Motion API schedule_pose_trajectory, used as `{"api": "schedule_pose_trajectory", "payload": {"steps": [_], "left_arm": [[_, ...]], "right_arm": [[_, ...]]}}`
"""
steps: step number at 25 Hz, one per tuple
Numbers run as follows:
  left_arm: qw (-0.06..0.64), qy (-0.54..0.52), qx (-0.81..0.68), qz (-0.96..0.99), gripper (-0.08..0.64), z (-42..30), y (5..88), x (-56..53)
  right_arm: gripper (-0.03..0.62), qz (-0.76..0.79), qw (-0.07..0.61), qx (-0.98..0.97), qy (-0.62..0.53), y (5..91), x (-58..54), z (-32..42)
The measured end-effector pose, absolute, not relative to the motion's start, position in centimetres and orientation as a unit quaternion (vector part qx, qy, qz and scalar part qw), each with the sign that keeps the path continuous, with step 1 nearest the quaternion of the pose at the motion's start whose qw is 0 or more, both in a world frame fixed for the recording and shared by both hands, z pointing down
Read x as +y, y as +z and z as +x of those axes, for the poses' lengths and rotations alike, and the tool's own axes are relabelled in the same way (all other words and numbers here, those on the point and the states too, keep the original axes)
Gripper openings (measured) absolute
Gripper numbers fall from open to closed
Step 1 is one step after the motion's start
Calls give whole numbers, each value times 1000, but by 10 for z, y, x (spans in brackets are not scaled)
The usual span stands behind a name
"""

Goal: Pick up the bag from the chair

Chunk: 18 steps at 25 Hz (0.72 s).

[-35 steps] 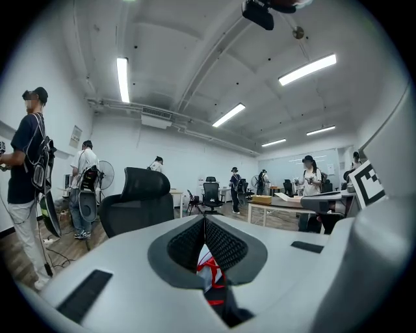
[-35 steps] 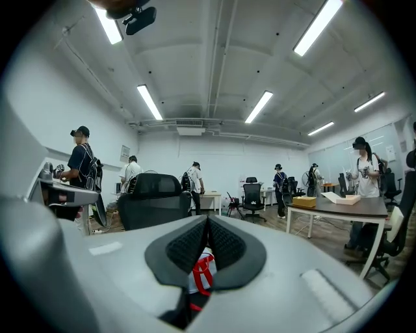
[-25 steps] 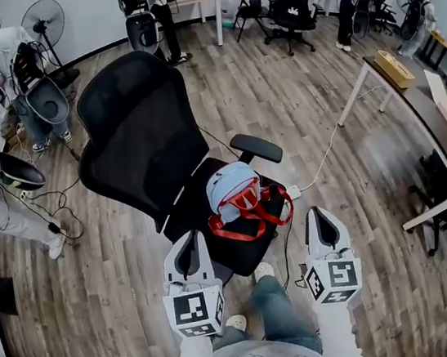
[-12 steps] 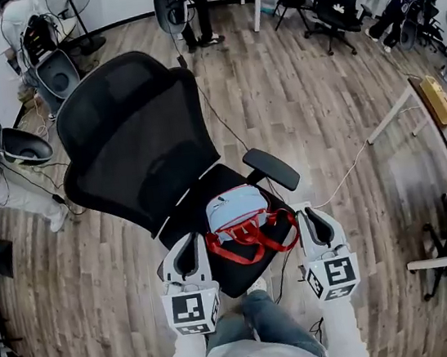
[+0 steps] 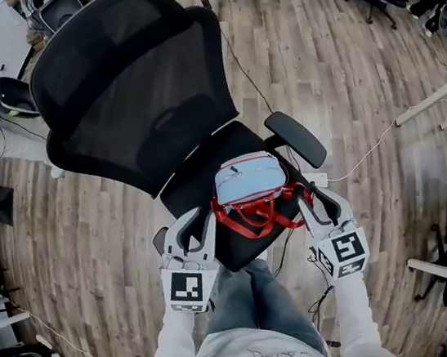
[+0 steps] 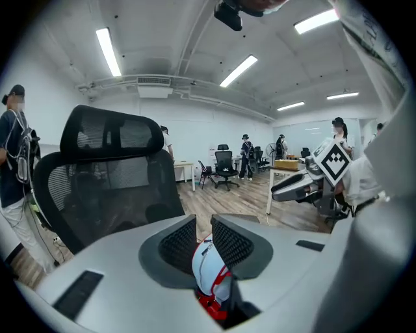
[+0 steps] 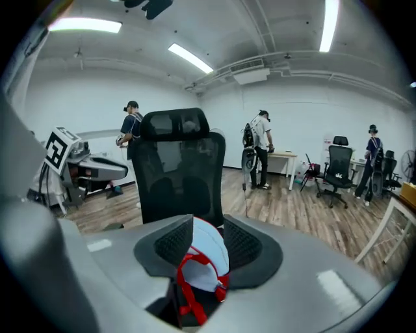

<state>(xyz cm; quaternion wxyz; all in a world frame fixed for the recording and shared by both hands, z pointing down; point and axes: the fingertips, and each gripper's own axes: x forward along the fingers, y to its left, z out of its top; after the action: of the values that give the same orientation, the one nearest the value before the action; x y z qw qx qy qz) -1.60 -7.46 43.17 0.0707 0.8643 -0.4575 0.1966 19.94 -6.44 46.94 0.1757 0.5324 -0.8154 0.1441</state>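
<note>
On the seat, toward its front edge, lies the light-blue fabric bag with red straps (image 5: pixel 247 180), not yet gripped, on the black mesh office chair (image 5: pixel 139 103). My left gripper (image 5: pixel 198 221) and right gripper (image 5: pixel 316 202) flank it, jaws apart, holding nothing. I judge this the approach. Next I'd close one gripper on a strap loop, then lift.

Bright ceiling strip lights (image 6: pixel 109 52), strong fisheye edges, perhaps slight softness
</note>
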Motion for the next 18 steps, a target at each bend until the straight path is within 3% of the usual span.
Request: {"api": "schedule_pose_trajectory", "payload": {"steps": [4, 18], "left_arm": [[65, 226, -422, 876, 92, -18, 467, -80], [85, 297, -274, 911, 170, -9, 591, -85]], "right_arm": [[184, 477, 222, -842, 122, 503, -73, 190], [179, 307, 307, -896, 89, 604, -83, 161]]}}
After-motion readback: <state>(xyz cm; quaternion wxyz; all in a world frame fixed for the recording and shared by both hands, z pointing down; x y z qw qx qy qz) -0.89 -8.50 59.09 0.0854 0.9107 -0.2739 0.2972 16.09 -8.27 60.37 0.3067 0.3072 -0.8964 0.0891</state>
